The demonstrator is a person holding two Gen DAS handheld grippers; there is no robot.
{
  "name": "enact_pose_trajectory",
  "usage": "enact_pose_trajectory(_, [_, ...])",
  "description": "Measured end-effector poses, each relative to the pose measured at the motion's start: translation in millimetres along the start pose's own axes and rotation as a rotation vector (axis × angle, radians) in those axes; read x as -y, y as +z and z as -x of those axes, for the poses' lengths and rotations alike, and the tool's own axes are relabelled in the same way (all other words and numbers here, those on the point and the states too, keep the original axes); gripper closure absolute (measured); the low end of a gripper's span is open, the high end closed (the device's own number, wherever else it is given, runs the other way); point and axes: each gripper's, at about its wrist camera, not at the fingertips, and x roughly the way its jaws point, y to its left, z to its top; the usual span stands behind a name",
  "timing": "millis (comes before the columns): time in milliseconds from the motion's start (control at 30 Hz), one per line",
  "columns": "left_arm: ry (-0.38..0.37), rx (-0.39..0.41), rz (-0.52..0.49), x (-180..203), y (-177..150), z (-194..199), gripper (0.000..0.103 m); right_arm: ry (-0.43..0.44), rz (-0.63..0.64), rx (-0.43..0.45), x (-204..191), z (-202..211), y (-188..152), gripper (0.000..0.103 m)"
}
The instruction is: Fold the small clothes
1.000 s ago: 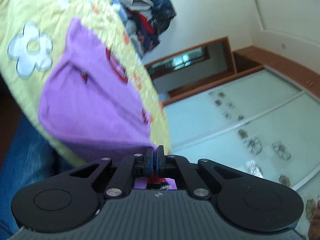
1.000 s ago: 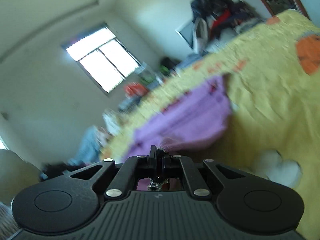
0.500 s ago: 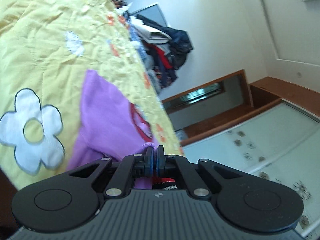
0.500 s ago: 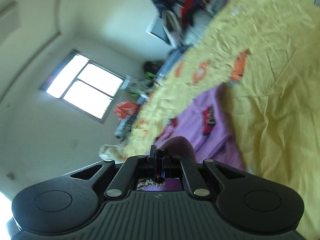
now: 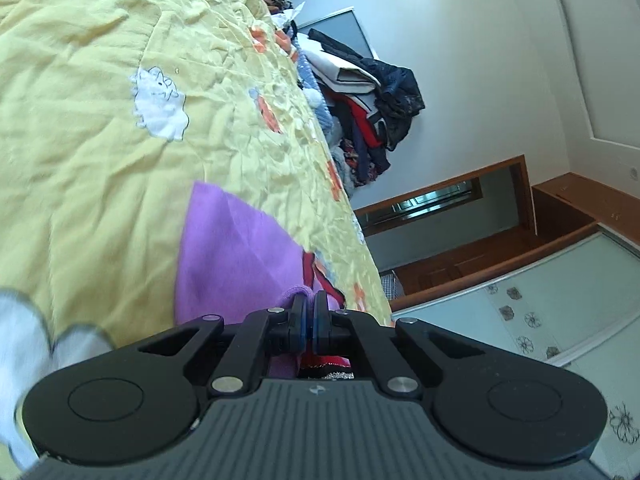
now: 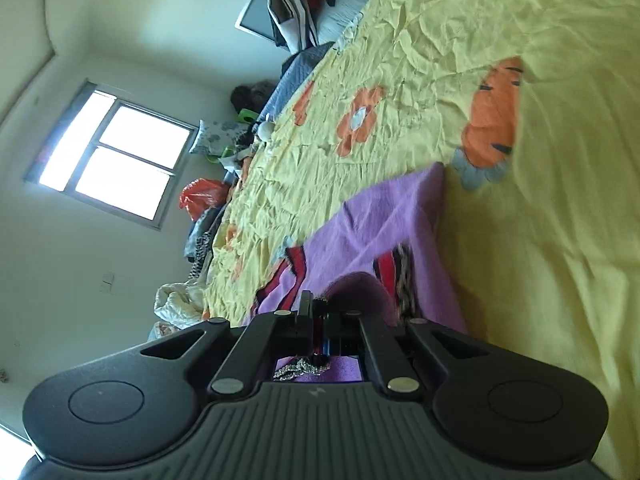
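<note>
From the left wrist camera I see my left gripper (image 5: pixel 308 312) at the bottom centre, its two blue pads pressed together on a bunched edge of the purple shirt (image 5: pixel 232 256). A bit of purple cloth with red and glittery trim shows behind the pads, inside the gripper frame. The rest of the shirt lies spread on the yellow sheet (image 5: pixel 100 140), running away from the pads toward the upper left. The whole view is tilted, so the bed fills the left half. A white flower patch (image 5: pixel 160 102) sits on the sheet, well beyond the shirt. Only this view shows the wardrobe doors (image 5: pixel 540 320) with flower prints at the lower right, and a wooden-framed opening above them. A clothes pile (image 5: pixel 372 96) sits past the bed's far edge.

From the right wrist camera I see my right gripper (image 6: pixel 316 312), its jaws closed on another edge of the same shirt, which humps up just beyond the tips. A red and black patch shows on the cloth beside that hump. Purple cloth and a silvery trim show inside the frame. Only this view shows a bright window (image 6: pixel 116 152) on the left wall, an orange flower patch (image 6: pixel 360 120) on the sheet, and a red bag (image 6: pixel 202 196) by the bedside.
</note>
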Motion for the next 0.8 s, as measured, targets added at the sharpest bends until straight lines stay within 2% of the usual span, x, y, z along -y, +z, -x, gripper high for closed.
enact_pose_trajectory(300, [0.099,-0.021,-0.005,-13,27,-30,0.102,-0.064,0.013,-0.059,7,-49,33,0.098])
enact_pose_trajectory(500, [0.11,0.02,0.025,-28,32,-32,0.102,-0.048,0.02,-0.044,7,-64,44,0.097])
enact_pose_trajectory(567, [0.128,0.025,0.03,-33,32,-32,0.102,-0.083,0.034,-0.055,5,-69,46,0.097])
enact_pose_trajectory(633, [0.127,0.025,0.036,-37,31,-33,0.102,-0.108,0.047,-0.081,6,-73,47,0.087])
enact_pose_trajectory(733, [0.126,0.036,0.053,-42,30,-30,0.102,-0.086,0.089,-0.08,-1,-61,44,0.068])
enact_pose_trajectory(800, [0.127,0.026,0.06,-42,31,-29,0.102,-0.104,0.167,-0.06,-13,-44,41,0.032])
